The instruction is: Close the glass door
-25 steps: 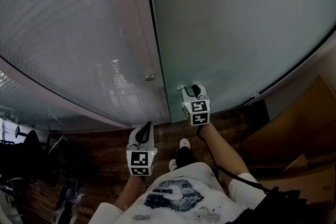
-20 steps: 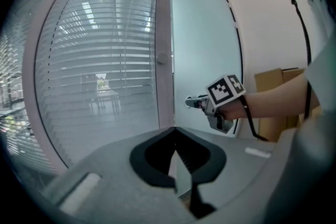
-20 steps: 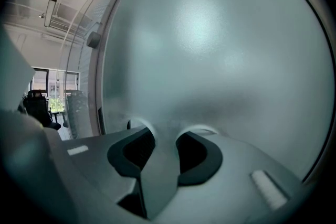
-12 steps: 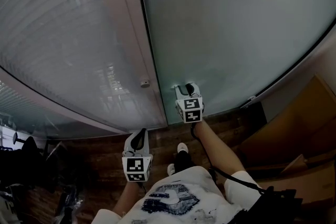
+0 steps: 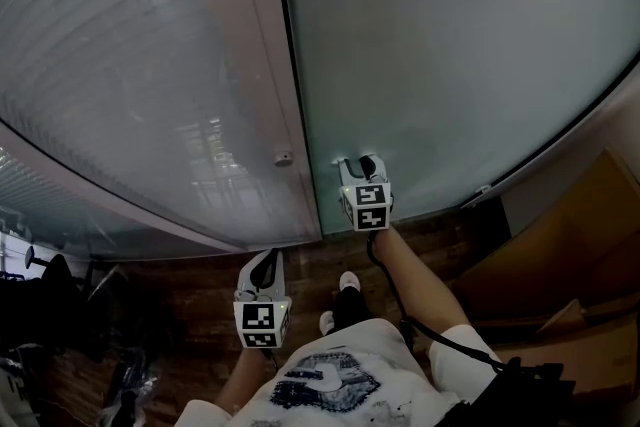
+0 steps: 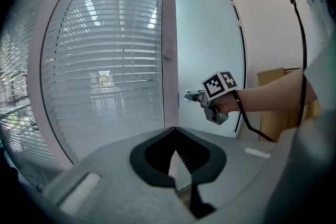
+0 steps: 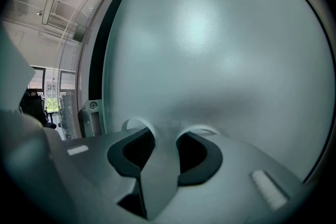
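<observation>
Two claws are in view, and both are empty. The right claw [image 5: 364,165] has its jaws apart, tips right up at the frosted glass door [image 5: 450,65], with only the pane showing between them. A metal plate with a screw [image 7: 93,112] sits just to its left at the door's edge. The left claw [image 5: 270,257] hangs lower and back from the door, jaws together on nothing. The door's dark left edge lies along a pale post [image 5: 262,65] that carries a small knob [image 5: 284,157]; whether the door is fully home cannot be told. Left of the post runs a glass wall with blinds [image 5: 120,65]. Brown cardboard [image 5: 570,245] leans at the right; whether it holds anything cannot be seen. Underfoot is a dark wooden floor [image 5: 200,275].
</observation>
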`<state>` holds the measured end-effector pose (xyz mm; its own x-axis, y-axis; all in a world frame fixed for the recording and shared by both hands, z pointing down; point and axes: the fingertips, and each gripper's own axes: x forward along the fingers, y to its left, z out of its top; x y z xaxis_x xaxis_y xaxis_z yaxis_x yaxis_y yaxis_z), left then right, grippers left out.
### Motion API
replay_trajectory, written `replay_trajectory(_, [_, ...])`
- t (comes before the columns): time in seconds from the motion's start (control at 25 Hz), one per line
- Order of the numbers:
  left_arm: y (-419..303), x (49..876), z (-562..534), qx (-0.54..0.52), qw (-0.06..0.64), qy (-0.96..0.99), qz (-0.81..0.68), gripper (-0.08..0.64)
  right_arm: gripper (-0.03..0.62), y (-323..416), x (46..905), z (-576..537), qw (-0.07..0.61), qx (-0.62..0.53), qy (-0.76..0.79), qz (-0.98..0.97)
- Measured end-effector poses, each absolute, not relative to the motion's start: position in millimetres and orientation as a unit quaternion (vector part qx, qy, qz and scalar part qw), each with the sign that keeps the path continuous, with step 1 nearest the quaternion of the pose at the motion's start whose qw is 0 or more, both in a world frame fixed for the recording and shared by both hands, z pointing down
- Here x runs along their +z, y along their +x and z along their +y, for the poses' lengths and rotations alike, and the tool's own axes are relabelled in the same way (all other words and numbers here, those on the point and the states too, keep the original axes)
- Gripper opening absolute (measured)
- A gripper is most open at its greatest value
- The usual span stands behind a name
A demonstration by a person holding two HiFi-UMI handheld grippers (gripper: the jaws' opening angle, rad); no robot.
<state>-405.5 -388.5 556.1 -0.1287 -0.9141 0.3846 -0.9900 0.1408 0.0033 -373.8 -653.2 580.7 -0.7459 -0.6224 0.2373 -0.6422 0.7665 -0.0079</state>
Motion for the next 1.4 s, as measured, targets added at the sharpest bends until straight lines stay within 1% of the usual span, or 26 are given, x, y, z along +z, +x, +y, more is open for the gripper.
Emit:
replay_trajectory(0.2, [-405.6, 556.2, -386.5, 0.131, 0.14, 0.643, -0.741, 0.003, 0.121, -374.3, 579.3, -652.1, 0.112, 0.044, 0.339, -0.933])
replay_trajectory(1.4, [-401.5, 557.0, -381.9, 0.128, 0.15, 0.637, -0.745, 0.003, 0.121, -376.0, 578.5, -650.9, 0.11, 0.039, 0.337, -0.934])
